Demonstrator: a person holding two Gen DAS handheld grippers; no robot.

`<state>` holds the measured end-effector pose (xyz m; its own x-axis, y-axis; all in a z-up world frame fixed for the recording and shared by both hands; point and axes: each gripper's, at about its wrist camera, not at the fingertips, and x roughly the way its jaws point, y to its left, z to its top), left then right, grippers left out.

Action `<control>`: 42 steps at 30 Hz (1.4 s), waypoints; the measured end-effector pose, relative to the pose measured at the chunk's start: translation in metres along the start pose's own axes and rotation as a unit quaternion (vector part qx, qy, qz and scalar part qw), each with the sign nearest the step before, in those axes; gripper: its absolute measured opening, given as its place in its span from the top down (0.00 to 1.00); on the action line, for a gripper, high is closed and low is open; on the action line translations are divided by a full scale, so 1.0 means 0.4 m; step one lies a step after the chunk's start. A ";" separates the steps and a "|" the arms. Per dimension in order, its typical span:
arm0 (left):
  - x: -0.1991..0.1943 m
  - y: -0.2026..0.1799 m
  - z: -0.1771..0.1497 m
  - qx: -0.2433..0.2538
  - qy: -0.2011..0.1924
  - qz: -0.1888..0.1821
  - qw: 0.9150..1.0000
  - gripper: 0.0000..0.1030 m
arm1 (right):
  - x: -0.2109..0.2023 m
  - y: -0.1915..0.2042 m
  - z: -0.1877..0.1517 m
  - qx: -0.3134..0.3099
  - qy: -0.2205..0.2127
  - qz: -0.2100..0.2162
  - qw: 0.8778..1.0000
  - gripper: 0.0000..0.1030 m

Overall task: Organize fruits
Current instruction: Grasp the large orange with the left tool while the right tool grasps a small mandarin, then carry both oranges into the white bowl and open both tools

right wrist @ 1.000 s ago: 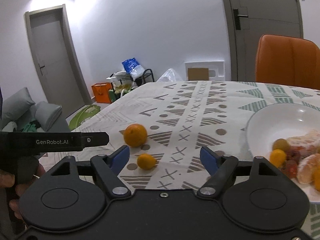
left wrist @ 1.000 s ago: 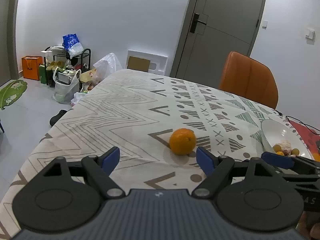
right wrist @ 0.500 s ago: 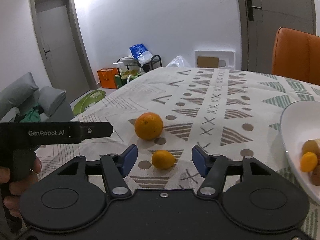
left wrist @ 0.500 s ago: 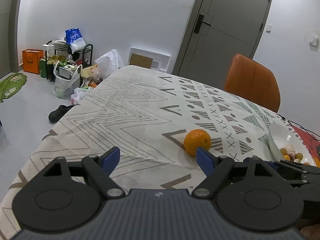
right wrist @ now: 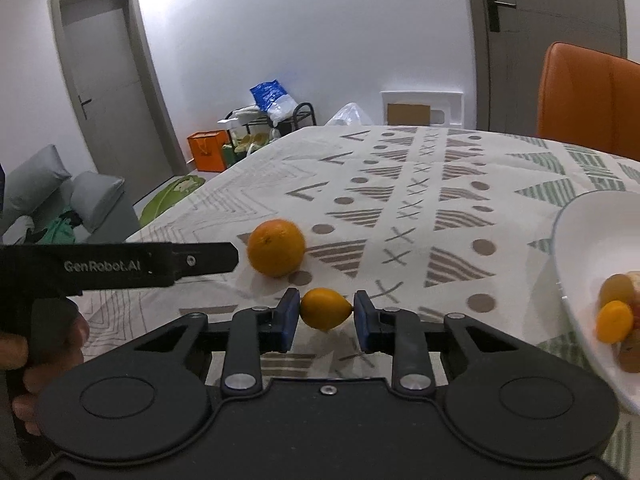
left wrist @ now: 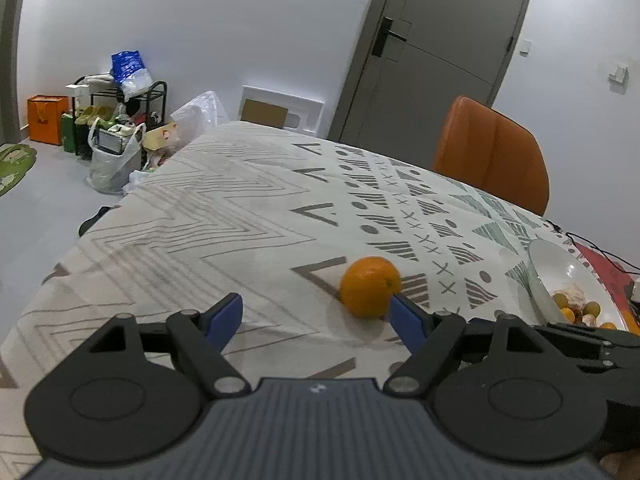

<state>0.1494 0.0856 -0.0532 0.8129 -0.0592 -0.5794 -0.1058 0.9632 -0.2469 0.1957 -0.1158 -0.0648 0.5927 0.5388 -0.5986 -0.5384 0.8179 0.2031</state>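
Right gripper (right wrist: 326,312) jaws, wide a second ago, are closing onto the kumquat (right wrist: 325,308) on the tablecloth (right wrist: 400,200), pads touching both ends. Left gripper (left wrist: 316,312) stays open beside the orange (left wrist: 370,286); bowl (right wrist: 580,248) next, probably.

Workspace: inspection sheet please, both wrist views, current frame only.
Surface: table under a patterned cloth.
Job's things: orange loose on the cloth; small yellow fruit between the right pads; white bowl at right holding mixed fruit.
Clutter: nothing seen on the table besides these.
Grippers: left gripper open, orange just ahead of its right fingertip; right gripper closing, pads at the small fruit's two ends.
Cables: black cable on the table's far right edge.
Surroundings: orange chair, grey door, bags and a rack on the floor.
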 end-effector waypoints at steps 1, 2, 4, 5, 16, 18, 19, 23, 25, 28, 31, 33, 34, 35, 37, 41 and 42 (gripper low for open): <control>0.004 -0.006 0.001 0.002 0.000 -0.002 1.000 0.23 | -0.004 -0.005 0.001 0.002 -0.001 -0.002 1.000 0.73; 0.008 -0.011 0.001 0.003 0.000 -0.003 1.000 0.23 | -0.008 -0.009 0.001 0.003 -0.002 -0.004 1.000 0.73; 0.016 -0.022 0.003 0.005 0.000 -0.005 1.000 0.23 | -0.014 -0.018 0.003 0.006 -0.003 -0.008 1.000 0.73; 0.019 -0.026 0.003 0.005 0.000 -0.006 1.000 0.24 | -0.016 -0.023 0.004 0.007 -0.004 -0.009 1.000 0.73; 0.087 -0.076 0.023 0.007 0.018 -0.011 1.000 0.54 | -0.078 -0.081 0.029 0.018 -0.032 -0.032 0.999 0.73; 0.099 -0.084 0.024 -0.002 0.029 -0.014 0.999 0.61 | -0.096 -0.099 0.034 0.022 -0.039 -0.041 0.998 0.73; 0.098 -0.091 0.025 -0.002 0.029 -0.017 0.999 0.62 | -0.106 -0.109 0.036 0.024 -0.043 -0.047 0.998 0.73; 0.089 -0.136 0.030 0.010 0.020 -0.036 0.999 0.62 | -0.130 -0.144 0.034 0.034 -0.052 -0.064 0.996 0.73; 0.087 -0.155 0.031 0.015 0.019 -0.043 0.999 0.62 | -0.139 -0.158 0.029 0.038 -0.055 -0.069 0.995 0.73; 0.082 -0.182 0.031 0.023 0.019 -0.051 0.998 0.62 | -0.152 -0.177 0.024 0.043 -0.058 -0.075 0.995 0.73; 0.080 -0.206 0.031 0.030 0.019 -0.057 0.998 0.62 | -0.165 -0.193 0.020 0.048 -0.063 -0.081 0.994 0.73; 0.078 -0.221 0.033 0.035 0.017 -0.060 0.997 0.62 | -0.175 -0.205 0.016 0.051 -0.067 -0.085 0.993 0.73; 0.076 -0.228 0.033 0.037 0.016 -0.061 0.997 0.62 | -0.181 -0.211 0.015 0.052 -0.069 -0.088 0.992 0.73; 0.076 -0.234 0.033 0.039 0.015 -0.063 0.997 0.62 | -0.187 -0.215 0.013 0.054 -0.070 -0.089 0.992 0.73; 0.075 -0.250 0.033 0.043 0.015 -0.066 0.997 0.62 | -0.199 -0.229 0.012 0.057 -0.073 -0.095 0.991 0.73; 0.076 -0.283 0.033 0.050 0.013 -0.072 0.996 0.62 | -0.222 -0.259 0.005 0.066 -0.079 -0.107 0.989 0.73; 0.077 -0.293 0.032 0.052 0.013 -0.074 0.996 0.62 | -0.228 -0.266 0.004 0.068 -0.080 -0.110 0.988 0.73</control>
<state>0.1941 -0.0259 -0.0318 0.7997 -0.2084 -0.5631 0.0756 0.9653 -0.2499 0.1998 -0.2517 -0.0306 0.7801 0.3608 -0.5112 -0.3066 0.9326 0.1903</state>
